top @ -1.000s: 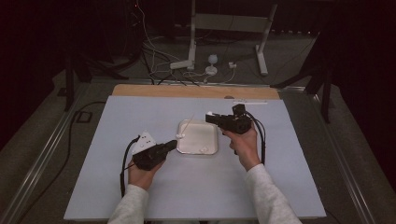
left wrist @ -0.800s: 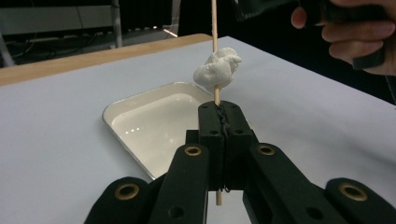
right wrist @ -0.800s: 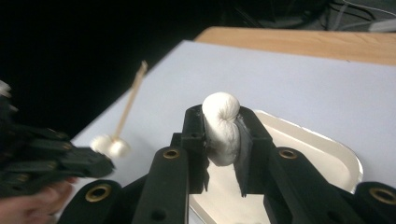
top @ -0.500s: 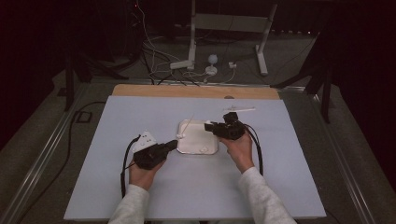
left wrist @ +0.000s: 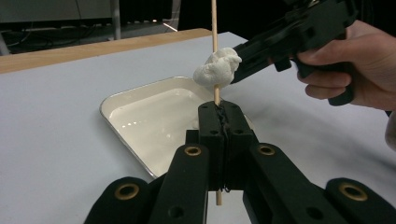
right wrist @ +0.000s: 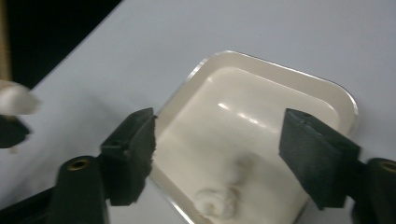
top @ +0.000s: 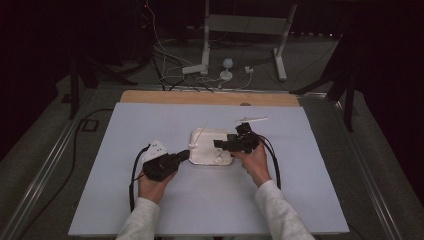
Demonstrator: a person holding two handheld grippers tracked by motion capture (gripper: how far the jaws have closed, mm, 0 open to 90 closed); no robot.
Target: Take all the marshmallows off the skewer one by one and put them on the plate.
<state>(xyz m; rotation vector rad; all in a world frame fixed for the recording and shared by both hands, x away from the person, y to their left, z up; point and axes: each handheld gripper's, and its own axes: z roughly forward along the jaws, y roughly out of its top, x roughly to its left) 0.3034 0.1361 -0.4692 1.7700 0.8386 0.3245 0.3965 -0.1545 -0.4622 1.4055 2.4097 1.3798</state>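
The left gripper (left wrist: 219, 126) has its matte black jaws squeezed tight on a thin, pale wooden skewer (left wrist: 214, 28), which stands upright from between them and runs out of the top of the left gripper view; a short stub of it pokes out below the jaws. Threaded on the stick just above those jaws sits a soft, lumpy white marshmallow (left wrist: 217, 69), its surface dimpled and a little squashed. Beyond the jaws lies a shallow, square cream tray (left wrist: 140, 116) with rounded corners and a thin metal-looking rim; its glossy inside catches the light. The tray rests on the table (top: 150, 120), which is covered in a smooth pale-blue sheet with a strip of bare wood along the far edge. From the right of that view the right gripper (top: 226, 144), hard black plastic held in a hand (left wrist: 359, 65), reaches in close to the marshmallow; whether its tip touches it I cannot tell. In the right gripper view its two blocky jaws have just been opening and stand wide apart with nothing pressed between them; below and between them, inside the tray near its close rim, lies a second white lump (right wrist: 217, 200), blurred so its shape is hard to read. At the left edge of that view the skewered marshmallow is cut off and out of focus
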